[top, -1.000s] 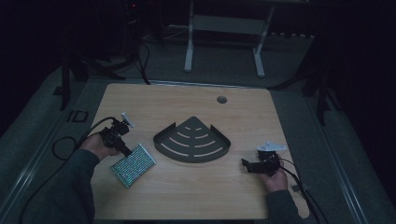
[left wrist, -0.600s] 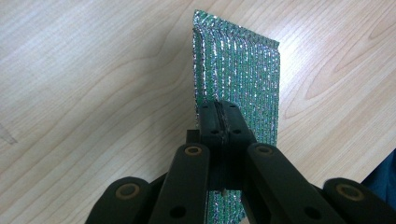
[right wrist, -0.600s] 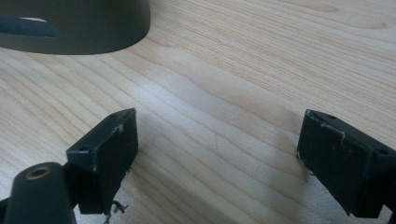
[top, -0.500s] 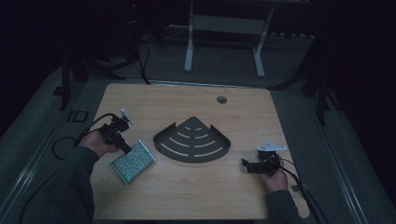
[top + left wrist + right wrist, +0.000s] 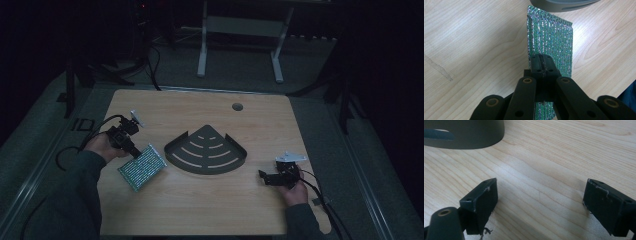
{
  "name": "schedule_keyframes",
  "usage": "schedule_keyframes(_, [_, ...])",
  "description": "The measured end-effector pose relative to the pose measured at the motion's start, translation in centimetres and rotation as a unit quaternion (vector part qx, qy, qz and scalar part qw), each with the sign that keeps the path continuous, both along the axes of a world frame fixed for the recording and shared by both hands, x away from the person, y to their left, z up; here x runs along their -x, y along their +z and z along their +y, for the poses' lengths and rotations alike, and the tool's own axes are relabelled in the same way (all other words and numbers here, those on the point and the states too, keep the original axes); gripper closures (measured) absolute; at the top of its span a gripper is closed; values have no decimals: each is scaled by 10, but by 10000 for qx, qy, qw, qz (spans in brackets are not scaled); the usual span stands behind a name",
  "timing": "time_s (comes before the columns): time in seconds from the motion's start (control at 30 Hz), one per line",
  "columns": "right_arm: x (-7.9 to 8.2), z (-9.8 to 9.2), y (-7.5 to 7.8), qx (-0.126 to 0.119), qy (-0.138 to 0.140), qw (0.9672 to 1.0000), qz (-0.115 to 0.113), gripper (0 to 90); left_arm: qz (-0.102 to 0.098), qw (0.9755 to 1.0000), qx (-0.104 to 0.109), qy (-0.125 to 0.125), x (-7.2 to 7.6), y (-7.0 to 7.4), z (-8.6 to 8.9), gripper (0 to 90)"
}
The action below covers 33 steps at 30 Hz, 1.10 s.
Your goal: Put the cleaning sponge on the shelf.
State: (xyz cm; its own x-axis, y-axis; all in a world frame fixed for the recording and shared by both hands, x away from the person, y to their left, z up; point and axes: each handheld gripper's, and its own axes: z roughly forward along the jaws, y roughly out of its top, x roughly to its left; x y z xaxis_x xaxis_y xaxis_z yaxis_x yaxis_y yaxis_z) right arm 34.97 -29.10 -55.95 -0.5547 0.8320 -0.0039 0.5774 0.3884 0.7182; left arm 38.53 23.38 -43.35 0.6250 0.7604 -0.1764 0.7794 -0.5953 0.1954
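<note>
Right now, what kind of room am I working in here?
Probably a lab or workshop test bay, kept dim. A bare wooden table with a cable hole stands on grey carpet, a metal desk frame behind it, and cabled handheld grippers, left gripper and right gripper.

You are working in what looks like a lab or test room set up for recording, not a home or a shop. Your bench is a plain light-wood table (image 5: 200, 200) with a round cable hole (image 5: 237, 106) near its far edge, the kind of top an office desk has. It stands on grey carpet (image 5: 320, 120) in a room kept very dark. Beyond it you can see the white metal legs of another desk frame (image 5: 240, 30), and black stands (image 5: 70, 80) and loose cables (image 5: 152, 65) crowd the floor at the far left.
</note>
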Motion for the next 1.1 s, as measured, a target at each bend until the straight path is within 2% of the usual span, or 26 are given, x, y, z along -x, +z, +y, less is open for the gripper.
schedule_keyframes(0.6, [0, 0, 0, 2, 3, 10000, -4, 120, -272, 9996, -62, -86, -9, 26, -12, 900])
schedule_keyframes(1.1, [0, 0, 0, 3, 3, 10000, -5, 120, -466, 9988, -152, -93, -18, 38, -23, 900])
